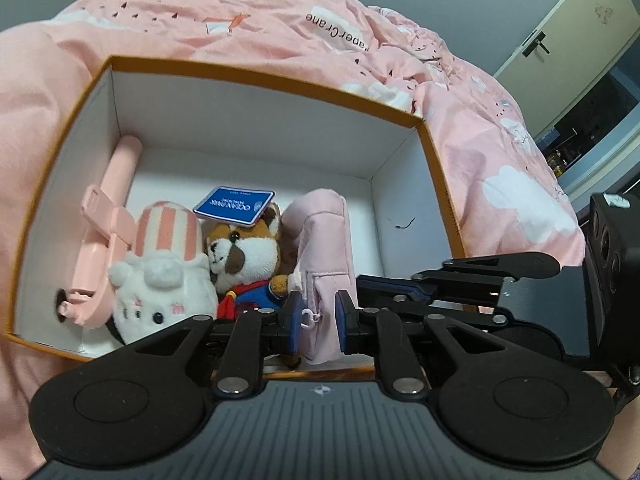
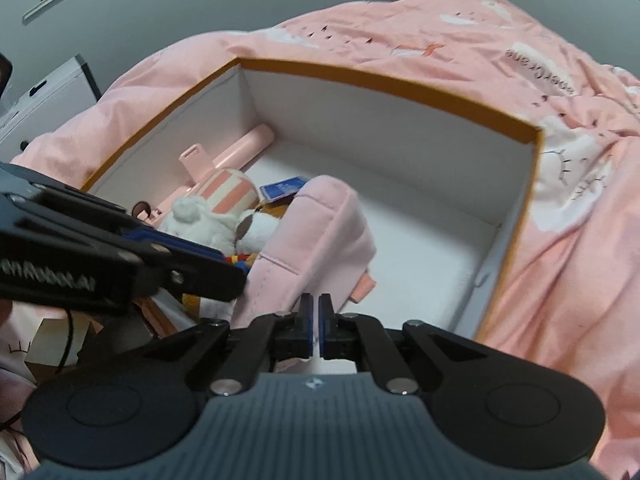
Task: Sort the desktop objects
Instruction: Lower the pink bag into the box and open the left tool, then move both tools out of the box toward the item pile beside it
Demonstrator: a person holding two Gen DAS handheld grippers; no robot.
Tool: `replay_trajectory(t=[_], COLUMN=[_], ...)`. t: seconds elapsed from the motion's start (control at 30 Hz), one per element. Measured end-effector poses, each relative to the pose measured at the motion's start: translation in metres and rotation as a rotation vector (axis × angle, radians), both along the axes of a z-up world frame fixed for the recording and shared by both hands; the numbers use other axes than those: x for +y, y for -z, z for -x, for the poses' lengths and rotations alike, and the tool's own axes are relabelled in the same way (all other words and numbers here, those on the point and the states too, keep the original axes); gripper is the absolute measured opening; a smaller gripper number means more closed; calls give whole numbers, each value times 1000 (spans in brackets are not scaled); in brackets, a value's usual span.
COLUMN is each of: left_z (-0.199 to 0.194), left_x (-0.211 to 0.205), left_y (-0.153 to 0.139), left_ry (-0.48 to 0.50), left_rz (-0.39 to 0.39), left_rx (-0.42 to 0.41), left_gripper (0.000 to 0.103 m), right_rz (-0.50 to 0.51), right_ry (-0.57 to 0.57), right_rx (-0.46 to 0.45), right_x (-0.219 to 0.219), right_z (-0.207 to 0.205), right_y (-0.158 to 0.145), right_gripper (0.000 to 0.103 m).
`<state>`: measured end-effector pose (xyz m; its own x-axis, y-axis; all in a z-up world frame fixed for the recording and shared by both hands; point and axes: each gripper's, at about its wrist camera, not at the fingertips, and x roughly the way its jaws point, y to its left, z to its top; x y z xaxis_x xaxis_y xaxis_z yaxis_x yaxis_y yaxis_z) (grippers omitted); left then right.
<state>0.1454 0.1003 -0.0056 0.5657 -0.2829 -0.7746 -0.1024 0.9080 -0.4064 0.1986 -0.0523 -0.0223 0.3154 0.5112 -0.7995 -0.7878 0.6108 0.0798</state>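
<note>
From my remote rig, "Paper Crane" reads on the bedspread (image 1: 320, 20) behind the box (image 1: 256, 76), where my left fingers (image 1: 318, 316) pinch the pink pouch (image 1: 320, 224); right fingers (image 2: 319, 322) closed, contents unclear; blue card's (image 1: 234, 205) lettering illegible.

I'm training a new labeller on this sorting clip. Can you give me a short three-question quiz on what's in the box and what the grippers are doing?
1. True or false: the blue card lies flat on the floor of the box.
2. Which does the left gripper grip? A) white plush toy B) pink pouch C) pink holder
3. Fill in: the right gripper is ____ (open/shut).

Key: 1 false, it rests on the brown plush toy; 2 B; 3 shut.
</note>
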Motion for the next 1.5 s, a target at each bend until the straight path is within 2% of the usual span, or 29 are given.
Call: replay_trajectory(t=[0.13,0.2,0.4,0.8,1.0,1.03,1.07,1.2,1.33,1.5], left_z=[11,19,41,70,83,86,88,94,94,94], left_x=[3,5,11,25,26,25,23,10,-3,-11], left_y=[-19,-29,-49,-48,-45,-46,-45,-41,-32,-20], left_ry=[10,14,5,-59,-61,-48,-31,24,68,102], left_rz=[-37,-58,-116,-145,-264,-271,-276,-309,-349,-368], left_rx=[-22,-38,-55,-48,-35,-35,-34,-31,-20,14], left_gripper=[20,20,21,21,27,28,29,29,31,34], right_rz=[-33,-48,-130,-131,-213,-229,-240,-242,-158,-37], right_ry=[54,93,134,193,125,115,105,54,-23,-113], right_rx=[-29,-49,-95,-60,14,16,3,-5,-49,-125], right_x=[-14,-22,-44,-59,-59,-58,-57,-49,-31,-8], right_z=[7,11,29,28,51,57,64,84,98,107], right_y=[-10,-16,-32,-29,-31,-32,-33,-34,-21,-2], right_gripper=[5,11,12,12,13,20,22,22,22,35])
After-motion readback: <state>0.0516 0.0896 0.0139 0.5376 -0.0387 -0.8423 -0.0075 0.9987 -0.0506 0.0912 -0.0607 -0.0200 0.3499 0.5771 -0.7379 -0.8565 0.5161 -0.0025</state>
